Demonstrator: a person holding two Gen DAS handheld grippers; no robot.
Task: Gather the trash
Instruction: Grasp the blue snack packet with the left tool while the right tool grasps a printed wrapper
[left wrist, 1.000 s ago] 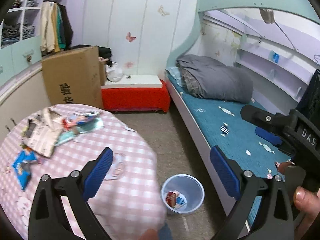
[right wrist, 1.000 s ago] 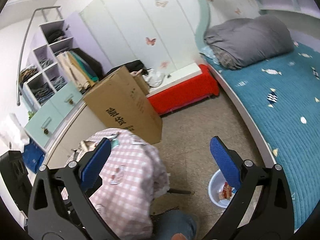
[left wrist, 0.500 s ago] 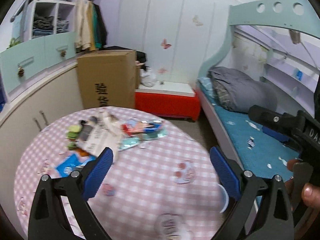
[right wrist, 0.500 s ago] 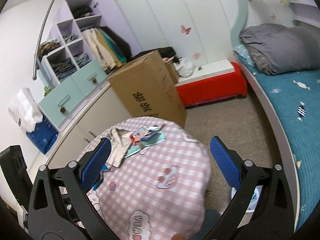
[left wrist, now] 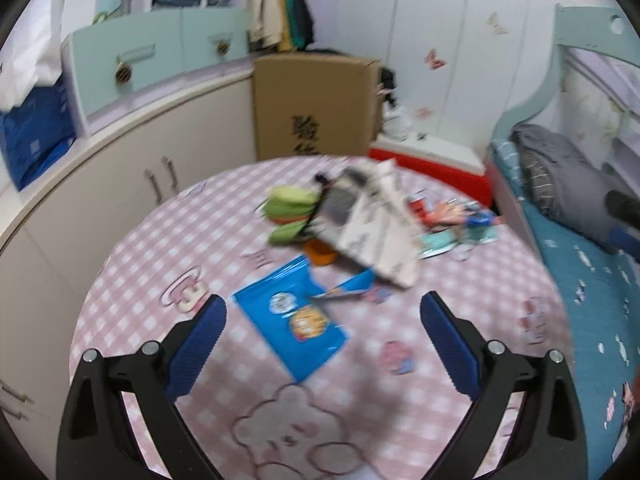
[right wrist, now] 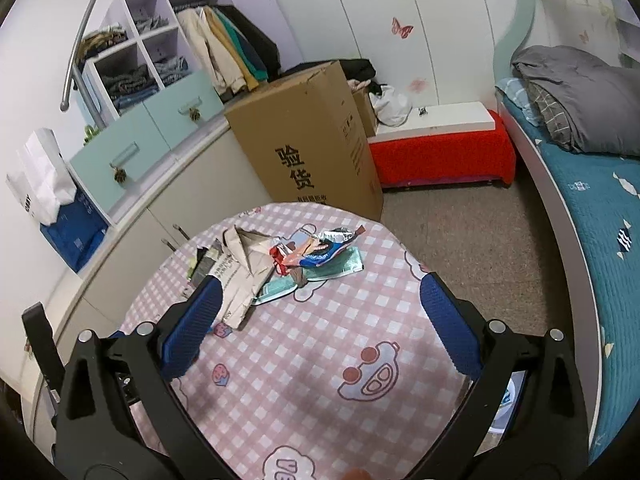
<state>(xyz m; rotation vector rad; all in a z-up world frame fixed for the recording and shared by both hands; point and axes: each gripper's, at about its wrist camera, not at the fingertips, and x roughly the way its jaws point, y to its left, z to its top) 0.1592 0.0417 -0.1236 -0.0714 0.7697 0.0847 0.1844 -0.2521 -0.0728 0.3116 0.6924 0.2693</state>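
Trash lies on a round table with a pink checked cloth [left wrist: 400,400]. In the left wrist view a blue snack bag [left wrist: 292,322] lies just beyond my open, empty left gripper [left wrist: 322,344]. Behind it are crumpled newspaper [left wrist: 372,224], green and orange scraps [left wrist: 290,210] and colourful wrappers [left wrist: 452,218]. In the right wrist view my open, empty right gripper [right wrist: 320,320] hovers over the table [right wrist: 320,380], with the newspaper [right wrist: 240,268] and wrappers [right wrist: 316,254] beyond it. The rim of a trash bin [right wrist: 506,404] shows behind the right finger.
A tall cardboard box [right wrist: 312,148] stands behind the table, with a red bench [right wrist: 440,152] beside it. A bed with a teal cover [right wrist: 600,216] runs along the right. White cabinets and teal drawers [left wrist: 132,60] line the left wall.
Both grippers swung left from the floor and trash bin toward the table. The trash on the table now sits in front of them, closer in the left wrist view.
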